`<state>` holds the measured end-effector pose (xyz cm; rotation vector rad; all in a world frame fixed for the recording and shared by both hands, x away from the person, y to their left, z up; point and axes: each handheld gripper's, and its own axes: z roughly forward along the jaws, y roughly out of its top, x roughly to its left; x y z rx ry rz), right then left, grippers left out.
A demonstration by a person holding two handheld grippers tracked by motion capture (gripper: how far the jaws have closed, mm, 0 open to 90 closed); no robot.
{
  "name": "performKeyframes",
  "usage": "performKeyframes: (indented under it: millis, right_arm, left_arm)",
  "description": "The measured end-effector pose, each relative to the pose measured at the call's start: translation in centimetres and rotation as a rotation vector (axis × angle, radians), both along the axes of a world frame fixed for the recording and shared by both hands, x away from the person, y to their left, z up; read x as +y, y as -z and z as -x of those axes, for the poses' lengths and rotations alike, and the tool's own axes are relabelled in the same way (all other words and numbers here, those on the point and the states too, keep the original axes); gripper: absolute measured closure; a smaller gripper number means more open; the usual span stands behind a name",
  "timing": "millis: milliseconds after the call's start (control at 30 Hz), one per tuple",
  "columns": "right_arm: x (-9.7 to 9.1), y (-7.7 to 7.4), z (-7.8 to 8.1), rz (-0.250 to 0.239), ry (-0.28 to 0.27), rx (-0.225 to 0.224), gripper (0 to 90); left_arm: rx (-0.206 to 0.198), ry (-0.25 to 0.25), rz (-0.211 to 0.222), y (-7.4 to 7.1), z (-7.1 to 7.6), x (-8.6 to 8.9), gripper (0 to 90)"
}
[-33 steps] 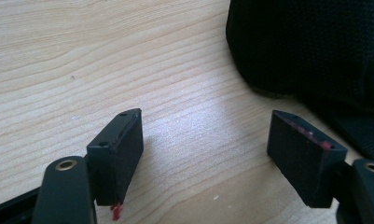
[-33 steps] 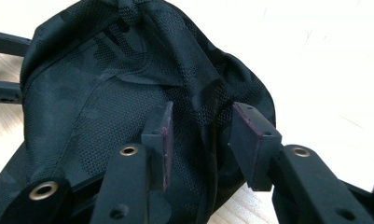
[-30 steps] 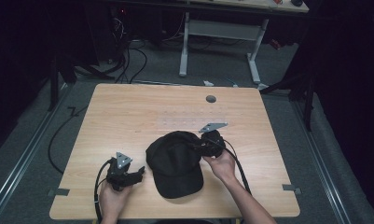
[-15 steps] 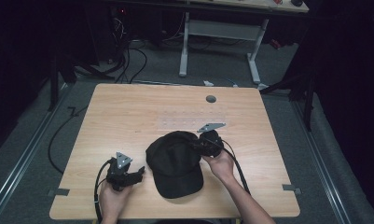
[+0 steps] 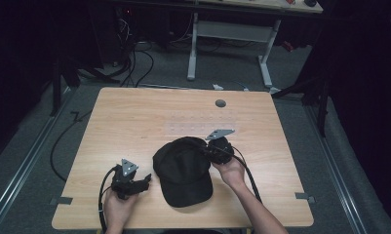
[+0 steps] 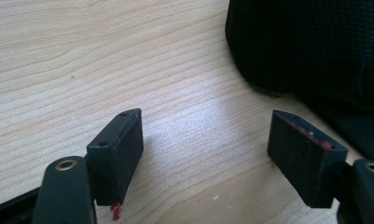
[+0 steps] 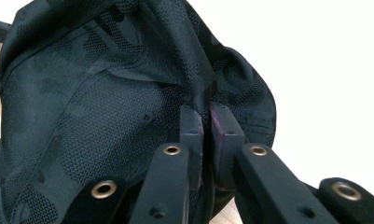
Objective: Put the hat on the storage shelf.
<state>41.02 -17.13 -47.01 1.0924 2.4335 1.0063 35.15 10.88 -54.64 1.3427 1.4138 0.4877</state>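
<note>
right gripper [image 7: 205,123] jaws have just been closing and now pinch a fold of the black mesh cap [image 5: 182,170], which sits at 6 o'clock on the wooden table [image 5: 134,122], so a lift looks ready; left gripper [image 6: 212,140] gapes empty at the cap's 9 o'clock.

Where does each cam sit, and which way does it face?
High view: above the person's side, looking forward and down on the table; forearms, both hands show.
Left gripper view: on the left gripper, along its open jaws over bare wood, cap ahead-right.
Right gripper view: on the right gripper, jaws pinching a cap fold.
Shared: the cap shows in all three.
</note>
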Motion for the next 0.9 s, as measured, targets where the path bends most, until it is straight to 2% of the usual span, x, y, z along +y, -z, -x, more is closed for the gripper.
performKeyframes:
  millis: [467,733,900]
  right_arm:
    - [-0.3,-0.1,0.2,0.006,-0.032,-0.014,87.0]
    - [-0.7,-0.7,0.8,-0.021,-0.052,-0.033,87.2]
    - [-1.2,-1.8,1.4,-0.053,-0.065,-0.052,87.3]
  left_arm:
    - [-0.001,0.0,0.0,0.0,0.0,0.0,27.0]
    - [0.0,0.0,0.001,0.0,0.0,0.0,27.0]
    - [0.0,0.0,0.0,0.0,0.0,0.0,27.1]
